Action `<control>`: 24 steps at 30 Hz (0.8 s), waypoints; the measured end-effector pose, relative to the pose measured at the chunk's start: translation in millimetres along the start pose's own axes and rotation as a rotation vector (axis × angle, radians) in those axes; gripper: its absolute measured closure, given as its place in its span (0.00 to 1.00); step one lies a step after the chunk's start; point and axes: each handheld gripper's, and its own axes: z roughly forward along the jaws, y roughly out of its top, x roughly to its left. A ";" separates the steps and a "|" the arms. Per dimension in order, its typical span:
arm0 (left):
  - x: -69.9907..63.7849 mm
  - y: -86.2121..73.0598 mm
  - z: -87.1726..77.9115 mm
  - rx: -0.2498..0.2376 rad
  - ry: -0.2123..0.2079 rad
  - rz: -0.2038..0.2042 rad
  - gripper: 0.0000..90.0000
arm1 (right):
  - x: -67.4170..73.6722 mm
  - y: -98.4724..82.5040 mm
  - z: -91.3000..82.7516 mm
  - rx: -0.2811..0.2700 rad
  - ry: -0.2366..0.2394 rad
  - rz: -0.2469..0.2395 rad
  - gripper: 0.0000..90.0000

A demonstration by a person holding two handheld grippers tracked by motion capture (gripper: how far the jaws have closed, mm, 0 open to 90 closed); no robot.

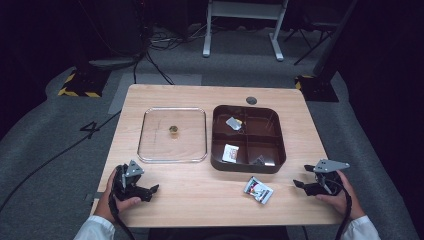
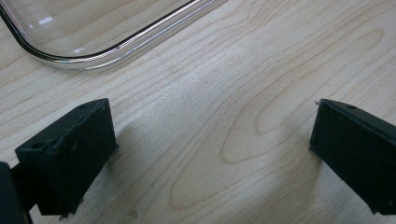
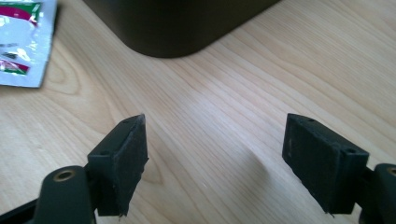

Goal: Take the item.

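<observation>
While both the left gripper and right gripper rest with jaws spread and empty, the packet lies flat on the table just before the brown tray; a shallow pinch would likely skid it away.

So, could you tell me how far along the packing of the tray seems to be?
Three small items already lie in the brown compartment tray. Nothing is in hand: the left gripper and right gripper rest open on the table. Left: the sachet in front of the tray, and perhaps the small piece on the clear lid.
</observation>
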 end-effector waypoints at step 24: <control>0.0 -0.1 0.0 0.000 0.001 0.001 0.00 | -9.3 -29.4 -5.8 -0.051 -0.040 0.144 0.22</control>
